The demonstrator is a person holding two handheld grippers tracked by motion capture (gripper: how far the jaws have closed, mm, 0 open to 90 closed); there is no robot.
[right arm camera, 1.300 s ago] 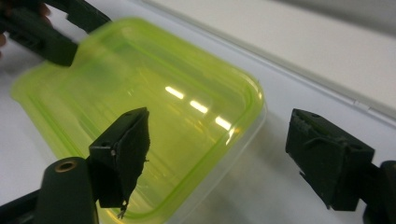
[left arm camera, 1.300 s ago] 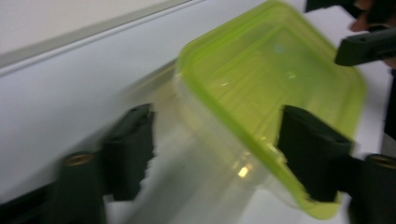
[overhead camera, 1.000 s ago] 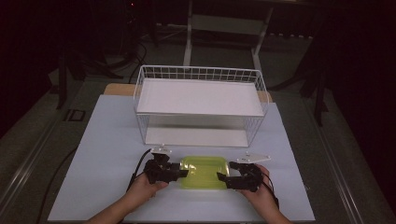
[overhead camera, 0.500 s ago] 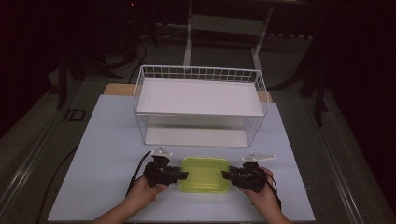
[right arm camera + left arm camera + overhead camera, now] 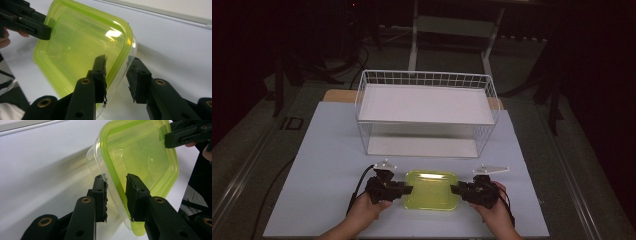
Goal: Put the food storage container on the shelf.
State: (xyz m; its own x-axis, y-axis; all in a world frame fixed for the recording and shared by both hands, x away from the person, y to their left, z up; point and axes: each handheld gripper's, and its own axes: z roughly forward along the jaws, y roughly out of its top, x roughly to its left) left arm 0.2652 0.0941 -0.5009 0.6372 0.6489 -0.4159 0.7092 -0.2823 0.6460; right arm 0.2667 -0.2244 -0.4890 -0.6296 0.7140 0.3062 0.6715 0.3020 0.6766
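Observation:
A clear container with a yellow-green lid [image 5: 431, 190] lies flat on the white table near its front edge. My left gripper [image 5: 408, 189] is at its left end and my right gripper [image 5: 454, 189] at its right end, each held by a hand. In the left gripper view the lid's rim [image 5: 117, 182] runs between the jaws of my left gripper [image 5: 116, 187]. In the right gripper view the rim [image 5: 120, 57] sits between the jaws of my right gripper [image 5: 116, 70]. Both pairs of jaws have just been closing on the rim, with slim gaps still showing at the pads.
A white wire basket rack [image 5: 427, 105] with a flat white shelf stands behind the container, mid-table. The white tabletop [image 5: 327, 150] stretches to both sides. Dark floor, cables and stand legs surround the table.
Both pairs of jaws have drawn in around the container's two ends. The container has shifted slightly toward the front edge. The hands have hardly moved.

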